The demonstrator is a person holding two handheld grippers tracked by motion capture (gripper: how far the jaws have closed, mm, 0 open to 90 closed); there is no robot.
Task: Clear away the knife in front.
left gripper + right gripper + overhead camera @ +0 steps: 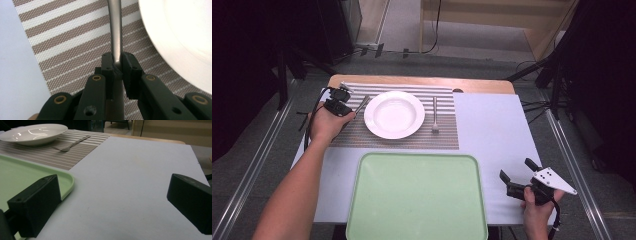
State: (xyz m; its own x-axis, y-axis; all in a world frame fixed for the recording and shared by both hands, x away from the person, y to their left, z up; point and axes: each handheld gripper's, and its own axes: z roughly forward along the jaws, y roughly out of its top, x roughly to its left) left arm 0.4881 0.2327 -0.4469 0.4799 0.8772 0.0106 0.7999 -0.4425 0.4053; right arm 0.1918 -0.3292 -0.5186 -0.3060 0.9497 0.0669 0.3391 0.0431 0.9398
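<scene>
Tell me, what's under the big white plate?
The white plate sits on a striped placemat, which shows all around it. A metal utensil held in the left gripper hangs above the mat beside the plate. The mat directly under the plate is covered.

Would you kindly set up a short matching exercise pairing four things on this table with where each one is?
Things:
1. metal utensil handle
2. fork
3. white plate
4. green tray

Places:
A. middle of the striped placemat
B. near edge of the table, bare
C. clamped between the left gripper jaws
D. on the placemat, right of the plate

Pairs: 1-C, 2-D, 3-A, 4-B
</scene>
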